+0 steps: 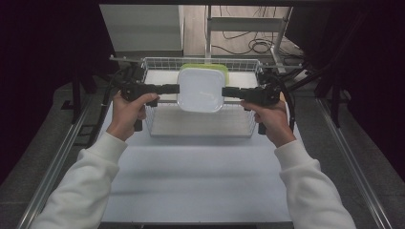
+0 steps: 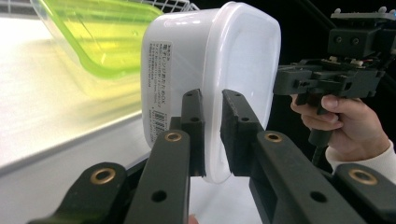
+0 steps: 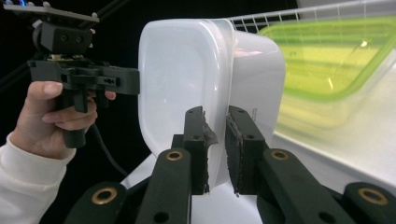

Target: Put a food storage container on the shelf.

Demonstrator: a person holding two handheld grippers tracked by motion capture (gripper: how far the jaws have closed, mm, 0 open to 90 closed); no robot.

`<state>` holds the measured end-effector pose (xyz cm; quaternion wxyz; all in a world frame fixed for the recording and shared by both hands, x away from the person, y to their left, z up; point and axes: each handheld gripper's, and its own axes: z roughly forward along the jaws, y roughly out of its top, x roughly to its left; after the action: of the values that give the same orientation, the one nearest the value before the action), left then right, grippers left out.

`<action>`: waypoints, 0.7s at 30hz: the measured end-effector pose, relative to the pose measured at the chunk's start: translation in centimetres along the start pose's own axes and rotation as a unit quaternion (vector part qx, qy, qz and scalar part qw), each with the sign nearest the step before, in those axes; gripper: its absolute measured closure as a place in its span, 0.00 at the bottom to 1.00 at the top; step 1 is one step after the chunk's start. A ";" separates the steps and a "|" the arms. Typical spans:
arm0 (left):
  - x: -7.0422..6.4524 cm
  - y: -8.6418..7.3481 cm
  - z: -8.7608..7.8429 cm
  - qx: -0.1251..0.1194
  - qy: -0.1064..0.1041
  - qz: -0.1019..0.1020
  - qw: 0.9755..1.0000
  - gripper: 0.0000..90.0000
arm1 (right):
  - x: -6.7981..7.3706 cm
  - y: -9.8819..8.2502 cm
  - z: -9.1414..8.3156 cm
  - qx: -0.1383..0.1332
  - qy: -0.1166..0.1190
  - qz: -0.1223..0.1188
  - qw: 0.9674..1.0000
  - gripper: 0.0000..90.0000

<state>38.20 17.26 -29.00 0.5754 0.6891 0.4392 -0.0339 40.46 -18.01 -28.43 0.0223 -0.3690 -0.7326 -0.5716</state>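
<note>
A white lidded plastic container [image 1: 200, 89] is held up over the wire basket [image 1: 155, 126], level with its top. My left gripper [image 1: 175, 88] is shut on its left rim and my right gripper [image 1: 225, 91] is shut on its right rim. In the left gripper view the jaws pinch the lid edge of the white container [image 2: 210, 70], with my left gripper [image 2: 212, 135] closed around it. The right gripper view has my right gripper [image 3: 215, 144] clamped on the rim of the white container [image 3: 187, 79]. A green-lidded clear container [image 1: 206, 67] sits behind it in the basket.
The wire basket stands on a white table [image 1: 196, 176] at its far half. The green-lidded container [image 2: 107, 42] [image 3: 336, 51] leans inside the basket. Metal rails [image 1: 57, 162] run along both table sides. Cables lie on the floor [image 1: 253, 45] beyond.
</note>
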 end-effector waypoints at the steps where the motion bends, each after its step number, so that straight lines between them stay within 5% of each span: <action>1: 0.1 0.3 0.0 0.000 -0.001 -0.002 1.000 0.89 | -0.1 0.2 0.0 -0.003 0.002 0.001 1.000 0.87; 21: 1.5 3.8 0.8 -0.007 -0.006 -0.017 1.000 0.89 | -1.3 3.6 0.8 -0.006 0.004 0.020 1.000 0.87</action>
<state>41.93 17.67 -27.21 0.5821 0.6774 0.4476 -0.0451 43.76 -17.71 -26.35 0.0346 -0.3813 -0.7217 -0.5767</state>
